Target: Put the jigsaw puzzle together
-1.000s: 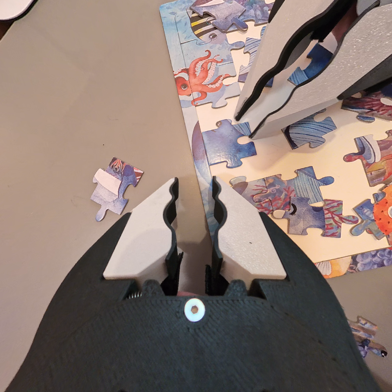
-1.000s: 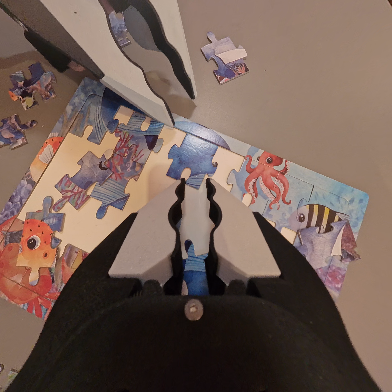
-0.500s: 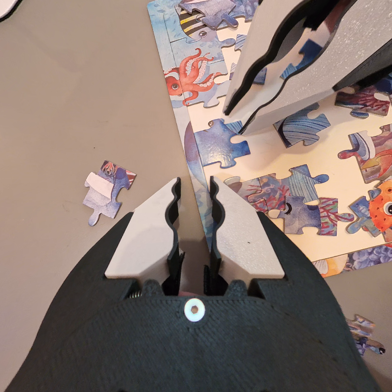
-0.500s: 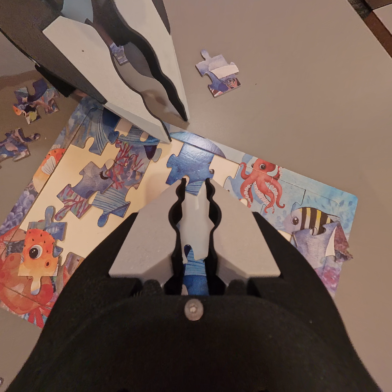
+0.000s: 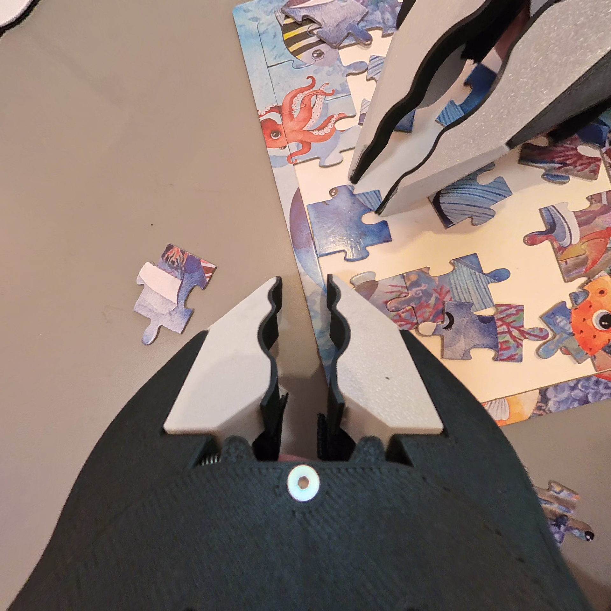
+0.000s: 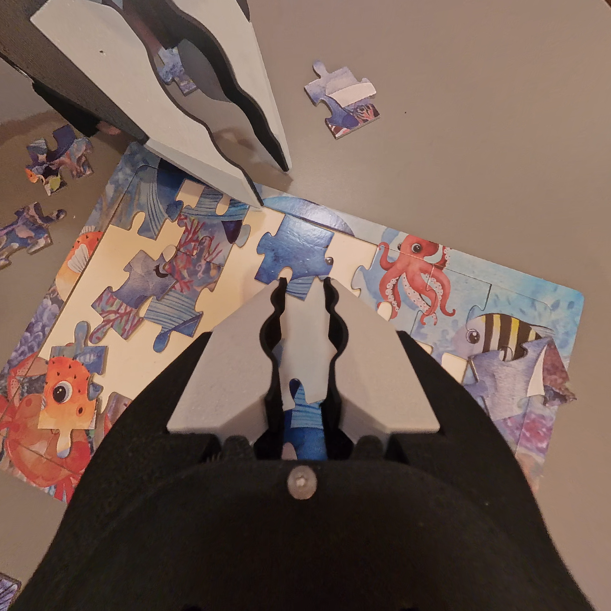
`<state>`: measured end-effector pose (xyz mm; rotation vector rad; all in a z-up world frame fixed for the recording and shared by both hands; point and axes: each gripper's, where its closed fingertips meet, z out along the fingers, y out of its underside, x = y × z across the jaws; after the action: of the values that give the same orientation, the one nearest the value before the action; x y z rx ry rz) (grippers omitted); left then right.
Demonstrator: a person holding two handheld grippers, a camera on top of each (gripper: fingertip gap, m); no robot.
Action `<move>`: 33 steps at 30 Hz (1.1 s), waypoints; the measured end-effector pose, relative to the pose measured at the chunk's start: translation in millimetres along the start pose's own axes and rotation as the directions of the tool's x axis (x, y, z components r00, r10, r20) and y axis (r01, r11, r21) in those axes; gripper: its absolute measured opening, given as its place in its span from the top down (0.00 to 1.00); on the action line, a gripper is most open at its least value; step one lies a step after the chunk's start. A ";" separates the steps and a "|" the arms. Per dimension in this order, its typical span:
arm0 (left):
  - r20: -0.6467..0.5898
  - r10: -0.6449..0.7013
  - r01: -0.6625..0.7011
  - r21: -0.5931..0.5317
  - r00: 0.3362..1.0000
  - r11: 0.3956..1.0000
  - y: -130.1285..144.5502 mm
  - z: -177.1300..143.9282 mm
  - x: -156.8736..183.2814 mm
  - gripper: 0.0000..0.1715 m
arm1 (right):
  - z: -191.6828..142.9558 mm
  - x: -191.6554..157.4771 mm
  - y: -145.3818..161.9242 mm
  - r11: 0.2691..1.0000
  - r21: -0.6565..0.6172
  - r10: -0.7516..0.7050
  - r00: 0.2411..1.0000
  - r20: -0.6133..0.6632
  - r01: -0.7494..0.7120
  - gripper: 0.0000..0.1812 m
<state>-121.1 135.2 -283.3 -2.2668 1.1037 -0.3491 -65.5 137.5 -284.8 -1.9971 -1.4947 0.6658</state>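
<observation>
Half-filled sea-themed puzzle tray (image 6: 562,297), octopus corner assembled, dark blue piece (image 6: 297,253) (unjoined) lying flat inside

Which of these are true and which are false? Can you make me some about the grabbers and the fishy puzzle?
1. The left gripper holds a puzzle piece. False: its jaws are apart with nothing between them.
2. The right gripper has its tips down by the dark blue piece on the puzzle board. True.
3. The red octopus lies on the bare table. False: it is fitted in the board.
4. A piece with a peeling white patch lies off the board on the grey table. True.
5. The orange spotted fish piece lies on the board. True.
</observation>
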 end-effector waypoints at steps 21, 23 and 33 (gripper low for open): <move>-0.029 0.008 -0.009 -0.010 1.000 1.000 2.0 0.7 6.7 0.85 | -25.6 1.3 -11.4 0.998 0.062 0.000 0.999 0.042 -0.003 0.81; -0.028 0.012 -0.012 -0.012 1.000 1.000 2.1 0.3 7.1 0.85 | -32.2 5.0 -11.0 0.997 0.076 0.020 0.999 0.050 -0.023 0.81; -0.025 0.028 -0.029 -0.015 0.999 0.999 1.8 0.9 8.6 0.85 | -64.7 27.3 14.5 0.999 -0.024 0.045 0.999 0.016 -0.044 0.83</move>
<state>-116.4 127.9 -285.3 -2.2638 1.1540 -0.3597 -4.7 151.7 -249.6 -2.0525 -1.4780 0.6883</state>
